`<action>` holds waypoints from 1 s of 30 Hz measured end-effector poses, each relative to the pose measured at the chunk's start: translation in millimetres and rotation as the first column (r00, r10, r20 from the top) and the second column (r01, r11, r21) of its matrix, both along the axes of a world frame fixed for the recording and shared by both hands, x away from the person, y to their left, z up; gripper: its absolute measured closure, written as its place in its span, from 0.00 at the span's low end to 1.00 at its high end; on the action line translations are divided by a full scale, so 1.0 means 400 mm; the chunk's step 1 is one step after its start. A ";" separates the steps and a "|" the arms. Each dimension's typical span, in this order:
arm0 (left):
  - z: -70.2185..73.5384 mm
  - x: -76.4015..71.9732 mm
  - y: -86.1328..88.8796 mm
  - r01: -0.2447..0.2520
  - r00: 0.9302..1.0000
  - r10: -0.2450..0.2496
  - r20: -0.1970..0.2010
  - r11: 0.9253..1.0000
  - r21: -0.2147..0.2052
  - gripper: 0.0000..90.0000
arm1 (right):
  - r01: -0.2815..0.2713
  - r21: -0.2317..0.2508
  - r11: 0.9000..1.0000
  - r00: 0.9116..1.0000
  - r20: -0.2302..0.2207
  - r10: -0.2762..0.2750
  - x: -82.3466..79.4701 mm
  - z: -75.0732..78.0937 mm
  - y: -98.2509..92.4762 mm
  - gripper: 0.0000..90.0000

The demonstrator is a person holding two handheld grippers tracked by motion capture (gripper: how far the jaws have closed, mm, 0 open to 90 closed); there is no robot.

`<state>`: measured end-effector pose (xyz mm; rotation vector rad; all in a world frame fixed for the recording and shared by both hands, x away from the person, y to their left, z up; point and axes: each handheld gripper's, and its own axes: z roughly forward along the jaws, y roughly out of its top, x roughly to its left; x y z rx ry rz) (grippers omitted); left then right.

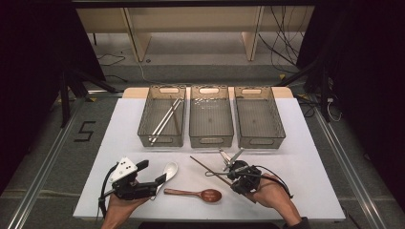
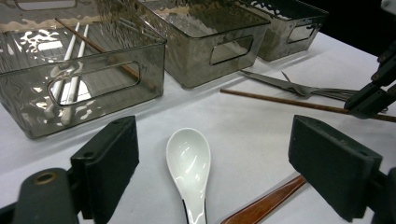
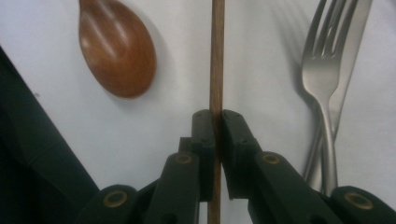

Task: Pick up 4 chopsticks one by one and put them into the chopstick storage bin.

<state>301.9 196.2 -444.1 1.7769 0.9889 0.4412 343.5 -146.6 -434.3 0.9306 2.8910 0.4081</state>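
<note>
A: What does the right gripper (image 3: 216,122) hold?
B: Its jaws are clamped on the brown chopstick (image 3: 217,56), which lies on the white table (image 1: 305,176). The wooden spoon (image 3: 116,46) sits at 10 o'clock from them, the fork (image 3: 327,70) at 2.
A: And the left gripper (image 2: 212,163)?
B: Jaws apart, 1 on each side of the white spoon (image 2: 188,161). 3 bins (image 1: 211,121) stand at 12 o'clock.

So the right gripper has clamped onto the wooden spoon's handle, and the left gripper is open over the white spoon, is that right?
Not quite. The right gripper is shut on the wooden chopstick, not the spoon's handle; the right gripper view shows the wooden spoon lying free beside it. The rest holds: the left gripper is open, its jaws either side of the white spoon.
</note>
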 end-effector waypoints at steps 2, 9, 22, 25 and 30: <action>0.000 0.000 -0.001 0.001 1.000 -0.001 -0.002 1.000 -0.001 0.18 | -0.001 0.012 1.000 1.000 0.010 0.001 -0.001 0.009 -0.002 0.94; -0.001 0.000 0.001 -0.002 1.000 0.002 -0.002 1.000 0.000 0.18 | 0.003 0.057 0.998 1.000 0.024 -0.004 0.003 0.026 -0.010 0.94; -0.001 0.001 0.001 -0.003 1.000 0.003 -0.006 1.000 0.002 0.18 | 0.010 0.136 0.991 0.999 0.040 -0.015 0.021 0.050 -0.021 0.94; -0.001 0.001 0.001 -0.003 1.000 0.003 -0.006 1.000 0.002 0.18 | 0.015 0.166 0.986 0.999 0.046 -0.023 0.032 0.057 -0.019 0.94; -0.001 0.002 0.002 -0.007 1.000 0.007 -0.007 1.000 -0.004 0.18 | 0.019 0.210 0.977 0.997 0.063 -0.033 0.056 0.079 -0.013 0.94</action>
